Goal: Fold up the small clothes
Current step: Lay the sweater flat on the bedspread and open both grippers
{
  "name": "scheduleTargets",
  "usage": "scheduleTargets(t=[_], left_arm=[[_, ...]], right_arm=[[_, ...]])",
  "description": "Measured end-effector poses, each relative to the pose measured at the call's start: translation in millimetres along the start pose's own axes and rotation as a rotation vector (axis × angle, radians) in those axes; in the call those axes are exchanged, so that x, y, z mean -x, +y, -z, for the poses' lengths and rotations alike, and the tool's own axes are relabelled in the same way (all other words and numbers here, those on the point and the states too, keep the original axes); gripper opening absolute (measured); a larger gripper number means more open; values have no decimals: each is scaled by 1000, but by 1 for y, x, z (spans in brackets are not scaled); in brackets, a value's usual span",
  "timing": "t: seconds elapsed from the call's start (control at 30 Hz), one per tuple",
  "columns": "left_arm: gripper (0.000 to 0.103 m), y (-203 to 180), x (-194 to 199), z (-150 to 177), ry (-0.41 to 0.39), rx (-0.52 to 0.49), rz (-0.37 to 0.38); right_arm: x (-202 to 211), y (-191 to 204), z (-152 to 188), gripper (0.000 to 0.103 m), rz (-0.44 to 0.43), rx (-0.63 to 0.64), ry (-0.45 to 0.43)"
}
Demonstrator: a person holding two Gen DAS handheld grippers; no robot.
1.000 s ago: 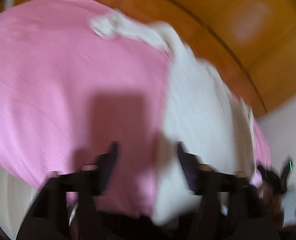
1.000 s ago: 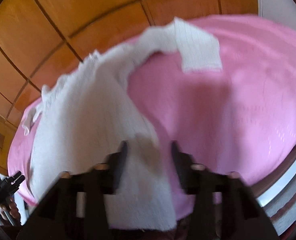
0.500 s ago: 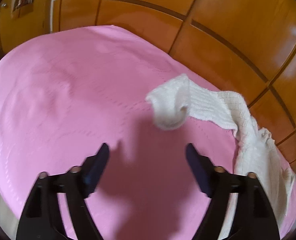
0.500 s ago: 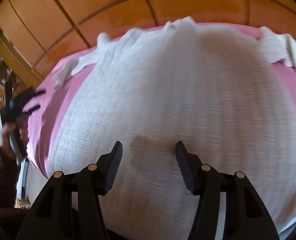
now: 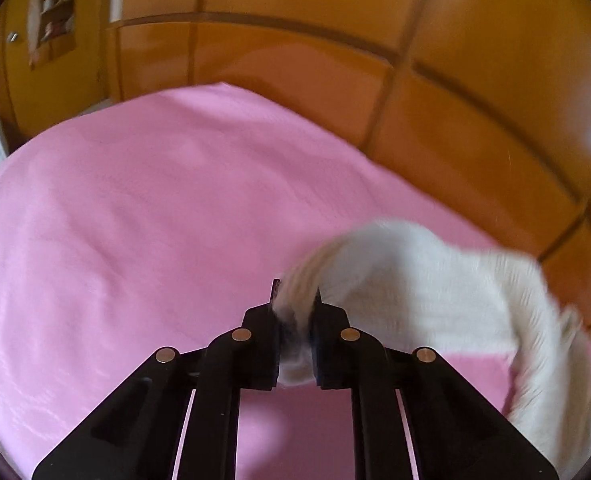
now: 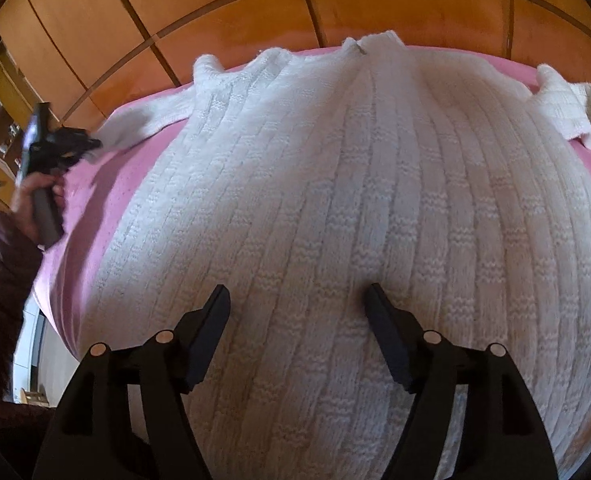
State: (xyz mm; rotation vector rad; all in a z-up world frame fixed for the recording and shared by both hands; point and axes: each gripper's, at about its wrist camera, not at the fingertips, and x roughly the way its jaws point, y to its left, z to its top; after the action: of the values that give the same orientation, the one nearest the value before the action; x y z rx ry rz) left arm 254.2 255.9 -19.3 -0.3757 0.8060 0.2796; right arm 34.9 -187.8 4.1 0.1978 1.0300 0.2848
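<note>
Left gripper (image 5: pixel 295 300): jaws closed together, clamping white sleeve (image 5: pixel 375 276). Right gripper (image 6: pixel 297 300): jaws spread wide, nothing between them.

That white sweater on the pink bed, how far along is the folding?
Early. Done: the sweater lies spread flat on the pink bedspread. In hand: the left gripper is shut on a sleeve; the right gripper hovers open over the body. Left: both sleeves and body look unfolded.
</note>
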Motion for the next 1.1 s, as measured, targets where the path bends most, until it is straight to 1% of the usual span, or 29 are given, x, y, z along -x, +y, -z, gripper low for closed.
scheduleTargets(t=[0.03,0.17,0.27,0.3,0.33,0.4,0.47,0.5,0.53,0.57,0.6,0.63,0.67,0.7,0.77,0.8,0.87,0.9,0.97,1.0,1.03,1.07,1.1], left_arm=[[10,18,9,-10,-11,28,-14],[10,80,34,-37,-44,104,-118],[8,122,37,-48,-19,146,-208],[8,130,34,-49,-8,155,-238],[8,134,31,-49,4,154,-248],[8,139,17,-44,68,160,-238],[9,143,17,-37,79,201,-266],[12,143,19,-32,75,215,-265],[23,140,25,-26,74,226,-251],[44,136,30,-22,75,231,-231],[54,130,35,-18,72,233,-204],[66,121,45,-9,52,222,-155],[66,111,55,1,38,199,-101],[66,98,65,14,46,158,-34],[66,77,76,37,81,82,68],[66,66,82,51,101,44,124],[66,38,97,91,157,-39,254],[66,30,101,102,169,-63,282],[66,3,118,135,190,-131,358],[66,-4,120,141,196,-148,380],[66,-21,128,155,199,-184,413],[66,-34,134,163,193,-213,429],[66,-46,140,170,178,-245,442]], right_arm=[[-1,0,-1,72,2,5,-1],[-4,1,-3,74,10,11,-6],[-5,1,-4,75,17,18,-8],[-4,1,-3,76,18,19,-8],[-5,1,-3,76,19,20,-9],[-4,1,-4,76,25,18,-10],[-4,-1,-4,76,27,16,-10],[-3,-1,-4,76,27,13,-10],[-1,-2,-4,74,28,12,-10],[3,-2,-4,73,29,11,-11],[8,-8,-4,69,29,-2,-14],[14,-14,-5,68,34,-23,-22],[26,-27,-6,68,56,-61,-46],[35,-35,-5,69,81,-90,-68],[55,-58,-4,69,136,-147,-107],[69,-76,-2,69,179,-184,-131],[90,-103,6,70,259,-235,-164],[101,-121,13,70,297,-271,-166],[109,-144,27,73,322,-323,-134],[107,-156,38,72,315,-347,-88],[103,-161,46,71,303,-347,-39],[95,-165,56,69,290,-334,23],[96,-167,60,65,277,-338,23]])
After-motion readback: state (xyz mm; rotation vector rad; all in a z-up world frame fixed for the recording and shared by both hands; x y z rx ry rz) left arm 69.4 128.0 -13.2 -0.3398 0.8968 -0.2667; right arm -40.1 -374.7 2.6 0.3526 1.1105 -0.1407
